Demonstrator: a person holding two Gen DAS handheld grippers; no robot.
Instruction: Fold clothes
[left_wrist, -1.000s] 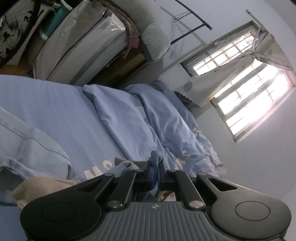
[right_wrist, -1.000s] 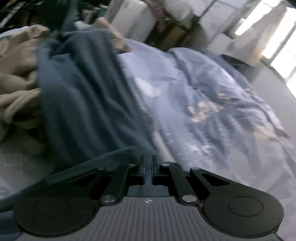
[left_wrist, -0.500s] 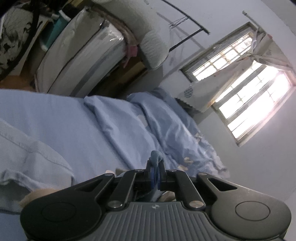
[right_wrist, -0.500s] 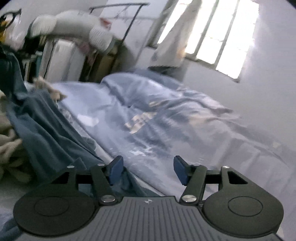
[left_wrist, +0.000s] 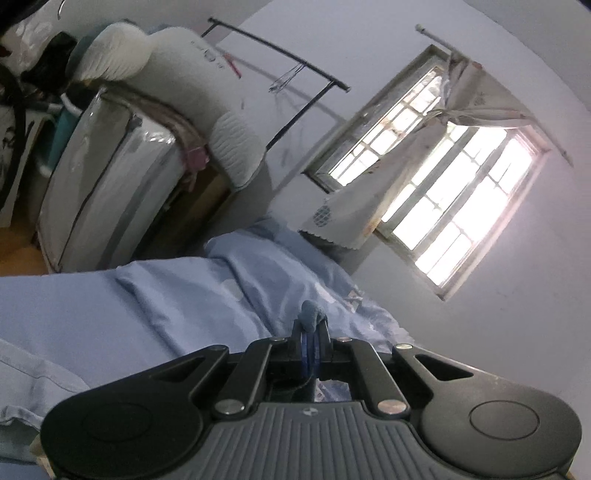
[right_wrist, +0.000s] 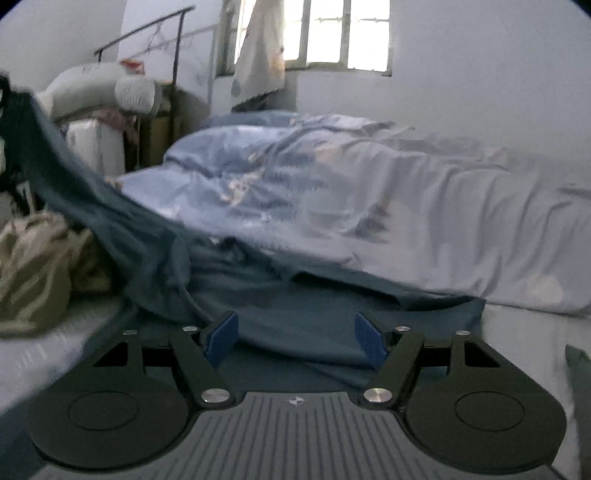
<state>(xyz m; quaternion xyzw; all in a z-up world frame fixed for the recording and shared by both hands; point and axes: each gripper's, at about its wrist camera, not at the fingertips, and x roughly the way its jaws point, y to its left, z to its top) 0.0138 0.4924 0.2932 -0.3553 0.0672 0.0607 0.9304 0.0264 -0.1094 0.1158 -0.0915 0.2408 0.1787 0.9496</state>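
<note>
Across the bed (right_wrist: 517, 332), from about 10 o'clock down to 5 o'clock in the right wrist view, a dark blue garment (right_wrist: 295, 306) lies partly spread and partly lifted: its lower portion rests flat on the sheet just ahead of the right hand-held gripper (right_wrist: 295, 338), while its upper end rises in a taut slope toward 10 o'clock. That gripper is released, its blue pads wide apart with the cloth lying between and beneath them, nothing pinched. The left hand-held gripper (left_wrist: 309, 345) is clenched on a small bunched tuft of blue fabric (left_wrist: 309, 314) that pokes up past its fingertips; judging by colour, this is probably a corner of the same garment, held high, though the left view does not show the rest of it.

The cloth looks light, soft and limp, a thin knit that drapes in long folds and creases where it lands. It should slide easily over the sheet and will sag wherever unsupported, so a grip near a hem or corner, at 4 o'clock where the flat edge ends, would likely control it better than a pinch mid-panel. A beige garment (right_wrist: 33, 266) sits heaped at 9 o'clock, touching the blue one's slope, and a rumpled pale quilt (right_wrist: 332, 192) lies behind at 12 o'clock.
</note>
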